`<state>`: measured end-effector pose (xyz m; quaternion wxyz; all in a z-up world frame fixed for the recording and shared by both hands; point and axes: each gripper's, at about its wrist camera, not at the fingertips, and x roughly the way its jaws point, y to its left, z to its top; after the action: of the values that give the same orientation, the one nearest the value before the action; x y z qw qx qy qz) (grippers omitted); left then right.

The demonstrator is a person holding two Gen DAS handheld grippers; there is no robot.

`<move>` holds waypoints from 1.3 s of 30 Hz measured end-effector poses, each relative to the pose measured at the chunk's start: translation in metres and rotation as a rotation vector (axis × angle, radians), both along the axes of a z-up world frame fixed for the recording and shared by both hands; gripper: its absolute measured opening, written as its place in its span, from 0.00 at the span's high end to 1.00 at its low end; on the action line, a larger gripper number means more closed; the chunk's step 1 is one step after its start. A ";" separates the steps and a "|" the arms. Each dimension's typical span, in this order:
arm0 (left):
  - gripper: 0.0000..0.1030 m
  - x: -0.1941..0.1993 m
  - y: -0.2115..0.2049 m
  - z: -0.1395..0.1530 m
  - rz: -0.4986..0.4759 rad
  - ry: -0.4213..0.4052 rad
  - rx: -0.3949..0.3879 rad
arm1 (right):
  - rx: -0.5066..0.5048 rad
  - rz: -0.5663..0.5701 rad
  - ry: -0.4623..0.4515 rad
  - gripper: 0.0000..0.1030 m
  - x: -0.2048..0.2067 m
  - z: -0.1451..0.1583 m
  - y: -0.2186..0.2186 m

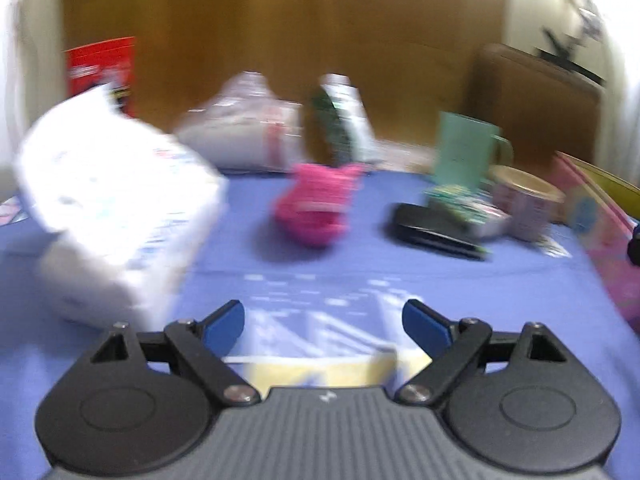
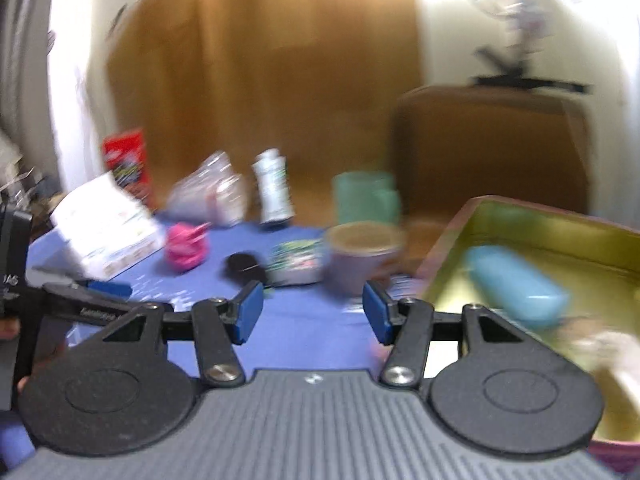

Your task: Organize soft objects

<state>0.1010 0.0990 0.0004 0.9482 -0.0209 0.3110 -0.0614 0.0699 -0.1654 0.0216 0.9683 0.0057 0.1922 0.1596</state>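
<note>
Both views are motion-blurred. A pink knitted soft toy [image 1: 316,204] sits on the blue tablecloth [image 1: 320,280] at mid-table; it also shows in the right wrist view [image 2: 187,249]. My left gripper [image 1: 323,322] is open and empty, well short of the toy. My right gripper [image 2: 313,312] is open and empty above the cloth. At its right is a box [image 2: 452,248] with a yellow-green inside, holding a light blue oblong thing [image 2: 516,285] and a pale soft thing [image 2: 612,356]. The left gripper's fingers [image 2: 108,290] show at the right view's left edge.
A white packet [image 1: 116,208] leans at the left. A clear plastic bag [image 1: 244,132], a white-green pouch [image 1: 344,120], a teal mug [image 1: 468,148], a gold-lidded tub [image 1: 524,200], a black wallet [image 1: 432,230] and a red box [image 1: 100,68] stand around. Brown board behind.
</note>
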 end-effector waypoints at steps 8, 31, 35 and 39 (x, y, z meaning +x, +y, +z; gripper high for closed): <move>0.13 0.005 0.036 0.001 0.045 -0.028 -0.222 | -0.106 0.122 0.088 0.44 0.099 -0.011 0.073; 0.12 -0.002 0.027 0.001 -0.014 -0.026 -0.223 | -0.097 0.203 0.193 0.48 0.013 -0.045 0.077; 0.12 -0.009 0.015 0.003 -0.089 -0.004 -0.189 | -0.067 0.205 0.153 0.30 -0.028 -0.046 0.065; 0.12 -0.032 0.009 0.001 -0.153 0.057 -0.306 | -0.094 0.218 0.144 0.29 -0.044 -0.052 0.053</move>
<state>0.0690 0.1081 0.0010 0.9173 -0.1429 0.3253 -0.1796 0.0262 -0.1121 -0.0307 0.9281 -0.0490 0.2679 0.2540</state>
